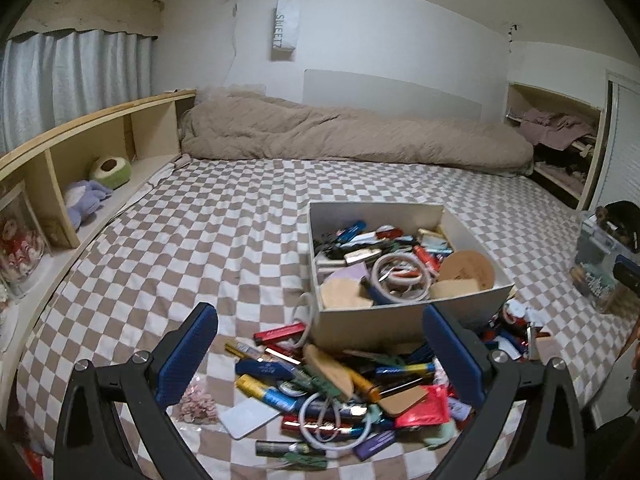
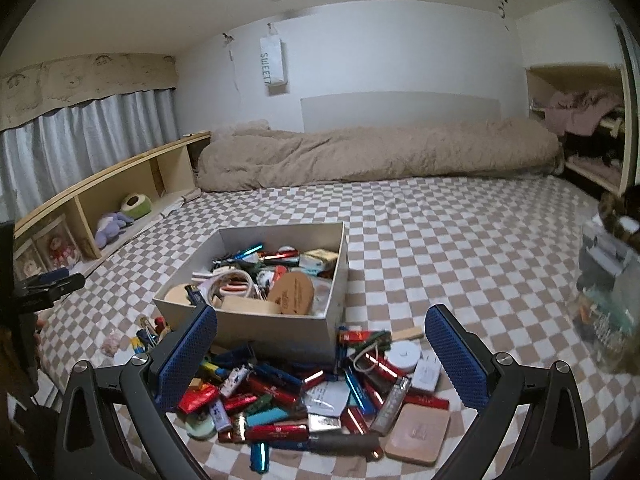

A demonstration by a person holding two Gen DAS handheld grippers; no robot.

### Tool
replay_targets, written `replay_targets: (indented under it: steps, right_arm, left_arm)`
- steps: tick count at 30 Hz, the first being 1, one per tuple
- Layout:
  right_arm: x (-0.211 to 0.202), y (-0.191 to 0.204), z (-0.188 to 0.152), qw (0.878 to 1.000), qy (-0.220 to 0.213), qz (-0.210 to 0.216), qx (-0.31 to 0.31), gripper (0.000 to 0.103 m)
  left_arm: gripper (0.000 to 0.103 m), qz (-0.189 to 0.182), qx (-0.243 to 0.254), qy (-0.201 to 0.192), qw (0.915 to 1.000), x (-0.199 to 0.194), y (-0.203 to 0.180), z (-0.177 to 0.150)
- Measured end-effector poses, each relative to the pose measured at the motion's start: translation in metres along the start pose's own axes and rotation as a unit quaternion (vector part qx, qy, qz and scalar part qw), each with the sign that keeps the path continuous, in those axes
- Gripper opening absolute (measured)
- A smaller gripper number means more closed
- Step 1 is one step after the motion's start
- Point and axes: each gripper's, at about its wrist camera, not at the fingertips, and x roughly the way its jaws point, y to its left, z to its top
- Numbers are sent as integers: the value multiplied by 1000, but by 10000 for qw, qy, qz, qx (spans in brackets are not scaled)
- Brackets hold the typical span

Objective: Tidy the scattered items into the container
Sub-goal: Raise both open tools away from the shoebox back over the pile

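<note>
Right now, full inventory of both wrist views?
box: one, white, on bed, part full
pile: many small mixed-colour items, on sheet in front of box
compact: one, pink, pile's right edge
sheet: one, beige-white check
duvet: one, beige, rolled along wall
shelf: one, wood, left; plush toys inside
bag: one, white, on wall
left gripper: blue pads, open, above pile
right gripper: blue pads, open, above pile

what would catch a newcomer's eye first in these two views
A heap of small scattered items lies on the checkered bedsheet, right before the open white box, already partly filled. Both the left gripper and the right gripper hang open over the heap. A rumpled beige duvet lies along the far wall.
</note>
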Motion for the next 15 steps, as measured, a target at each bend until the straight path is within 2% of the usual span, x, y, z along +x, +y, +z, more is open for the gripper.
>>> replay_targets:
  steps: [9, 15]
  right_arm:
    - [16, -13, -36, 9994, 245, -123, 187, 103]
    - [31, -14, -61, 9979, 578, -142, 243, 103]
  left_arm:
    - [103, 191, -2, 273, 9994, 17, 17, -34]
    - [103, 232, -2, 571, 9981, 33, 19, -60]
